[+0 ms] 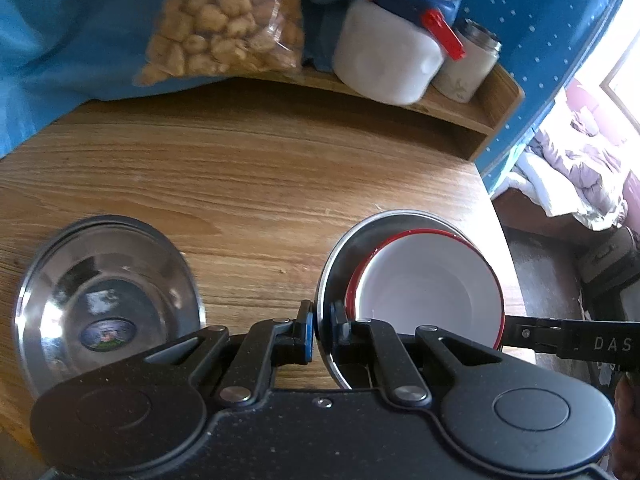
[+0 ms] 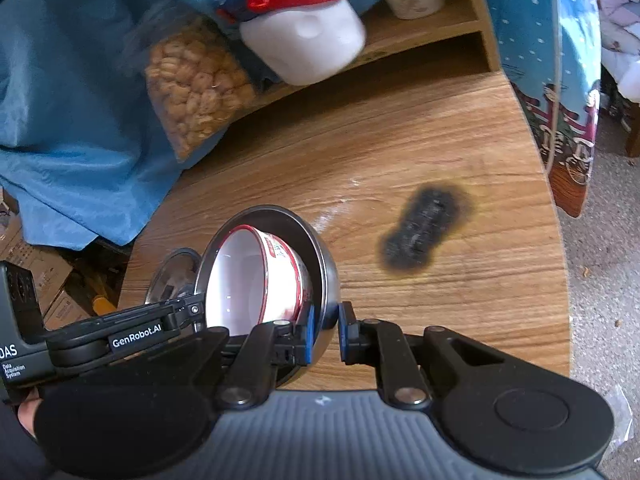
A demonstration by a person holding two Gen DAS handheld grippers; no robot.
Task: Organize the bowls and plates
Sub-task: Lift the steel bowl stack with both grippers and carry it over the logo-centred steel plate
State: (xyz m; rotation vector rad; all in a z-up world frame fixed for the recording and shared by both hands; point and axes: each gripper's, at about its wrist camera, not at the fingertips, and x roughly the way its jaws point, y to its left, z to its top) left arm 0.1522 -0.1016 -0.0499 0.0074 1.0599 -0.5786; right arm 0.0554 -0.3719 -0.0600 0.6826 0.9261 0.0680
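- The wooden table [image 1: 256,168] carries everything – a raised shelf [image 1: 460,108] runs along its far edge, and a dark scorch mark [image 2: 426,232] lies to the right of the bowls in the right wrist view.
- The steel bowl [image 1: 340,264] sits near the table's right-hand edge, tilted so its mouth faces left in the right wrist view; I judge it partly lifted or tipped, though whether its base touches the wood is hidden.
- Nested inside it is the red-rimmed white bowl [image 1: 428,280], leaning with its rim toward the steel bowl's left side.
- The second steel bowl [image 1: 108,292] rests apart on the table's left, upright and untouched – the likely stacking partner, by my judgement.
- The left gripper [image 1: 322,330] straddles the steel bowl's near-left rim, one blue pad outside the wall and one inside; the gap is narrow and appears to pinch the rim.
- The right gripper [image 2: 324,334] straddles the opposite rim, left pad inside and right pad just outside; a sliver of gap shows at the outer pad, so I cannot tell whether it truly clamps.
- The relation that matters: both grippers hold opposite sides of one rim, so the nested pair lies directly between them, with the free bowl off to the left – nearer the left gripper.
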